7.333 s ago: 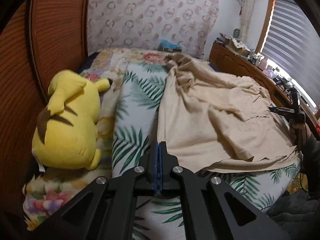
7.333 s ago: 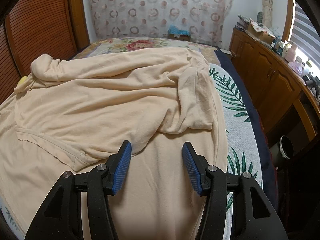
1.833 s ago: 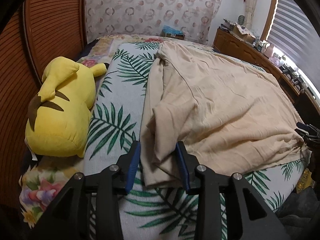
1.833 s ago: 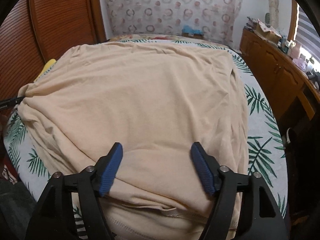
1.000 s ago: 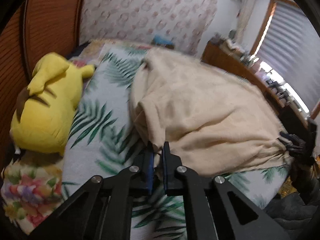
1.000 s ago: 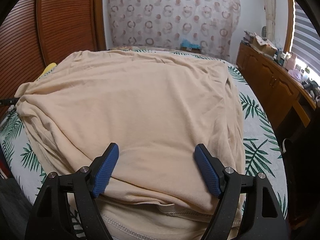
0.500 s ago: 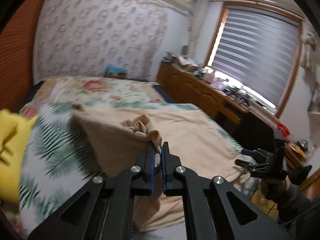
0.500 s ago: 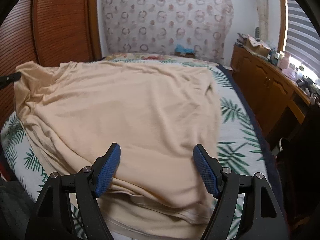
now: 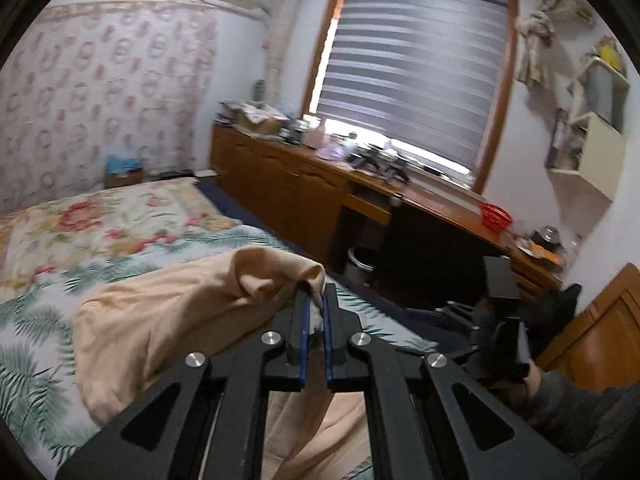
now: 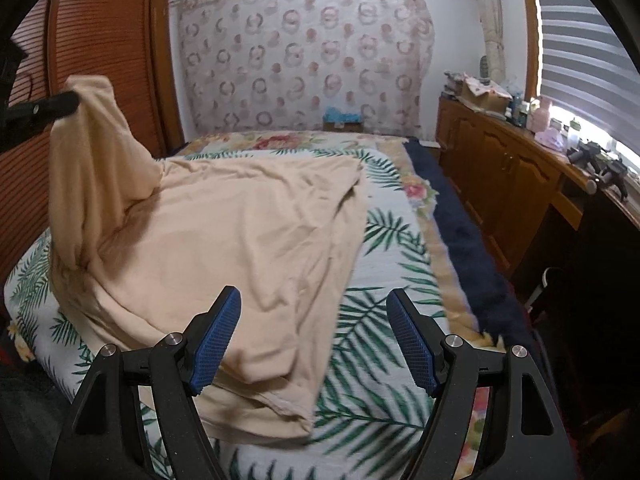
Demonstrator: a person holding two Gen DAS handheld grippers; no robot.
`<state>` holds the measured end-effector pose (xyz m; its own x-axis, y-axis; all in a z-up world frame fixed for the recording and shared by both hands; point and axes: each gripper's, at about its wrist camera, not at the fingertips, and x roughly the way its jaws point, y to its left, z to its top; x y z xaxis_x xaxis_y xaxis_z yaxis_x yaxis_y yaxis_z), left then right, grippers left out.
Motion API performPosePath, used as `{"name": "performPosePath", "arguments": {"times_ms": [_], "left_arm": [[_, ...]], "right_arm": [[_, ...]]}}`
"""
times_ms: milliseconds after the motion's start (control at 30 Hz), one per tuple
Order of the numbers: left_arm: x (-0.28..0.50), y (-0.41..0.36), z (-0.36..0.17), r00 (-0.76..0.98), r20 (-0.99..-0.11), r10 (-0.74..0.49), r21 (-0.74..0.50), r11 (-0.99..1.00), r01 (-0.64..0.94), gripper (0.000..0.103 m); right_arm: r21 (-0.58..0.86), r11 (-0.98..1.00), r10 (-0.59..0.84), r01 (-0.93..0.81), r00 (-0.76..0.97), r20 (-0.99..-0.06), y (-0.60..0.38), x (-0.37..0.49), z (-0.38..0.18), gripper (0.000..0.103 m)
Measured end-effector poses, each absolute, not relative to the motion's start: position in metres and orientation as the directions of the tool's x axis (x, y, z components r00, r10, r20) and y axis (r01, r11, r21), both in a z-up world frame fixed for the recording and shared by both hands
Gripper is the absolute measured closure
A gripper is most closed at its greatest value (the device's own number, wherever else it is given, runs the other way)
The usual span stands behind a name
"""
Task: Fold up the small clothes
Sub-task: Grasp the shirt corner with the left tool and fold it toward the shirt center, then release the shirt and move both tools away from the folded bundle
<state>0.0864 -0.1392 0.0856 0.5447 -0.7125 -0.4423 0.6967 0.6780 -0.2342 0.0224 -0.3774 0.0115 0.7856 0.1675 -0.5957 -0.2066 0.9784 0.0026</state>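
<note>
Garment [image 10: 240, 232], beige, lies across the palm-leaf bedspread [image 10: 384, 240], most of it flat, the near hem doubled over at the bed's front edge. Left gripper [image 9: 315, 312] pressed together on a bunched corner of the cloth, raised clear of the bed; in the right wrist view that corner [image 10: 92, 92] hangs as a peak at the left, in front of the slatted wooden door [image 10: 100, 40]. Right gripper [image 10: 314, 340] spread wide, nothing between the blue pads [image 10: 216, 340]; left pad over the folded hem, right pad over bare bedspread. Contact with the cloth: cannot tell.

Surroundings: wooden sideboard [image 10: 500, 168] along the bed's right side, top cluttered with bottles and boxes; window blind [image 9: 412, 72] above it. Small bin [image 9: 360, 266] on the floor between bed and sideboard. Patterned wall hanging [image 10: 304, 56] behind the bed's head.
</note>
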Motion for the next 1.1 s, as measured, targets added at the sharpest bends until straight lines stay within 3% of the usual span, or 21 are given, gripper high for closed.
{"name": "performPosePath", "arguments": {"times_ms": [167,300,1100], "left_arm": [[0.088,-0.154,0.08,0.559,-0.502,-0.66,-0.166,0.708,0.687,0.082],[0.093,-0.148,0.069,0.596,-0.532,-0.601,-0.133,0.754,0.643,0.079],[0.097,0.0,-0.003,0.716,-0.609,-0.341,-0.164,0.938,0.307,0.077]], "right_arm": [[0.028,0.982,0.169,-0.189,0.791,-0.588,-0.388,0.021,0.015,0.026],[0.029,0.981,0.174,-0.194,0.79,-0.588,-0.39,0.022,0.015,0.026],[-0.03,0.905,0.321,-0.424,0.729,-0.605,-0.289,0.084,0.025,0.026]]}}
